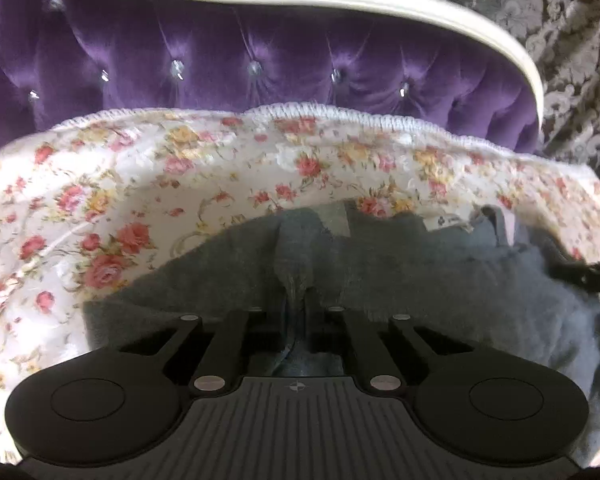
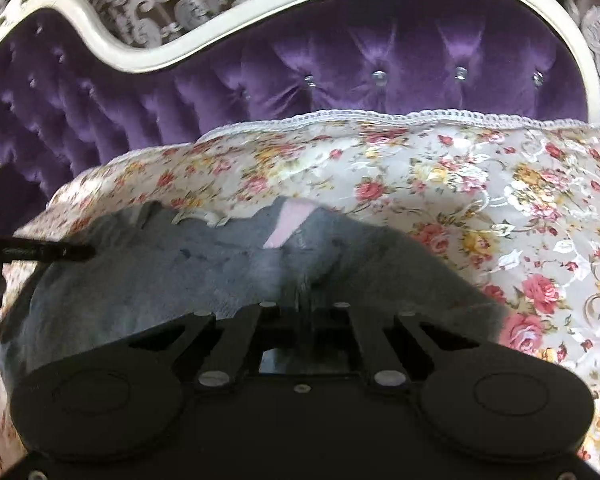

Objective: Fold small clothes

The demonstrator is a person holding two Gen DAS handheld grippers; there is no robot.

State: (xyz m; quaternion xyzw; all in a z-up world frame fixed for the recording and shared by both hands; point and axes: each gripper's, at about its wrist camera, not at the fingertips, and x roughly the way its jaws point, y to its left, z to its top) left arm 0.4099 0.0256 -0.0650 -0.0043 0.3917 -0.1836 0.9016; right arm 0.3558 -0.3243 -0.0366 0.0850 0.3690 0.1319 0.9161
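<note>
Left gripper [image 1: 298, 300]: lying nearest the left wrist lens, its black fingers are standing together and pinching a raised ridge of the grey garment between them.
Right gripper [image 2: 306, 300]: filling the foot of the right wrist view, its fingers are likewise standing together, clamping a bunched fold of the same garment.
Grey garment [image 1: 400, 272]: a small piece of soft, fleecy grey cloth, it is lying spread on the floral cover, reaching from one gripper across to the other and puckering upward at each pinch.
Pink patch [image 2: 288, 224]: showing on the garment's far edge, beyond the right gripper; whether it is a lining or a label I cannot tell.
White tag [image 1: 448, 222]: sitting at the garment's far edge, just beside a turned-up grey flap.
Floral cover [image 1: 140, 184]: a pale cloth printed with red and yellow roses, it is lying under the garment and stretching out around it on every side seen.
Lace trim [image 1: 340, 114]: white, running along the cover's far edge, beyond the garment.
Purple headboard [image 2: 380, 68]: tufted velvet with shining studs, rising directly behind the cover's trimmed edge.
Cream frame [image 2: 140, 58]: curving along the top of the headboard.
Patterned curtain [image 1: 540, 20]: grey-brown damask, hanging behind the headboard, farthest from the garment.
</note>
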